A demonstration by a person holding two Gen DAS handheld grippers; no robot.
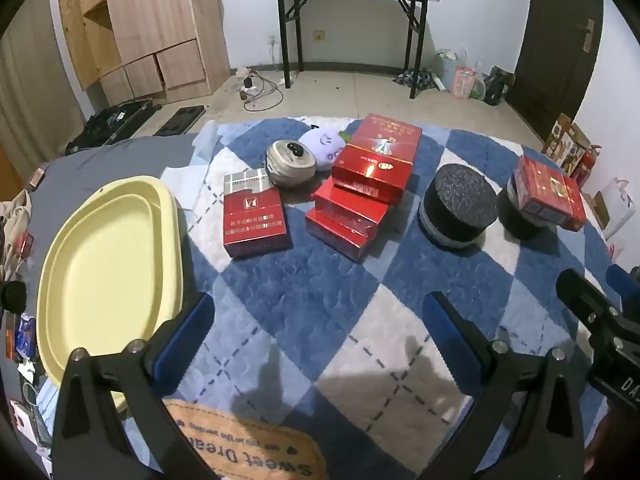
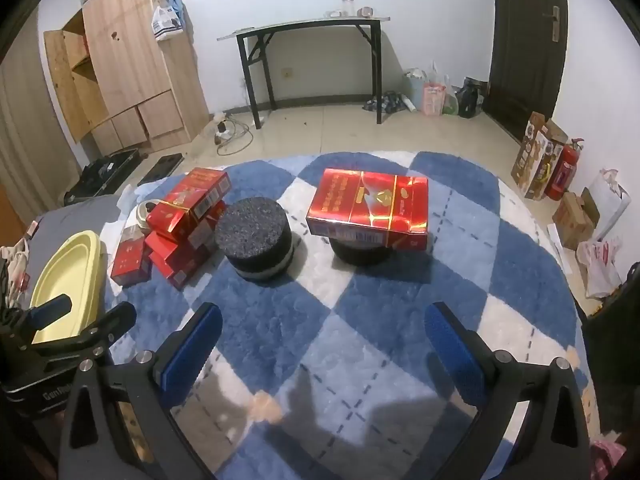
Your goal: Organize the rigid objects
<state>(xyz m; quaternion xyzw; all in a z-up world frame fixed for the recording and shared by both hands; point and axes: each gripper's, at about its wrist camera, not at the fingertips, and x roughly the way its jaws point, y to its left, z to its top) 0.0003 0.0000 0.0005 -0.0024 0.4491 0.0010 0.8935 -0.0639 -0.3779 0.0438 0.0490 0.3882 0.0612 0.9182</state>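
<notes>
Both tools hang over the blue-and-white checked rug [image 1: 304, 304] with nothing in them. My left tool [image 1: 318, 334] has its blue pads spread wide and bare; my right tool [image 2: 322, 334] is the same, jaws apart over open rug. Neither touches anything.

Just left of my left tool lies the pale yellow tray [image 1: 60, 280], its floor bare. I judge it the likely place for the sorted goods, and nothing has gone into it, so the work looks barely begun.

Further out, the rigid things sit scattered mid-rug. A single red box [image 1: 256, 216] lies flat nearest the tray. Beside it, to the right, a pile of red boxes [image 1: 360, 196] leans in loose layers, the top one askew across those below. Right of the pile stands a black round container [image 1: 458, 208], alone and upright. Further right, a second red box [image 2: 368, 208] rests on top of another dark round container [image 2: 360, 250], overhanging it. That pairing may be a finished stack or merely a perch; I cannot tell which.

Behind the pile a silver round tin [image 1: 290, 162] touches a purple plush [image 1: 326, 144], which is soft and probably no part of the job.

By my reading, every box, both black containers and the tin remain to be gathered.
</notes>
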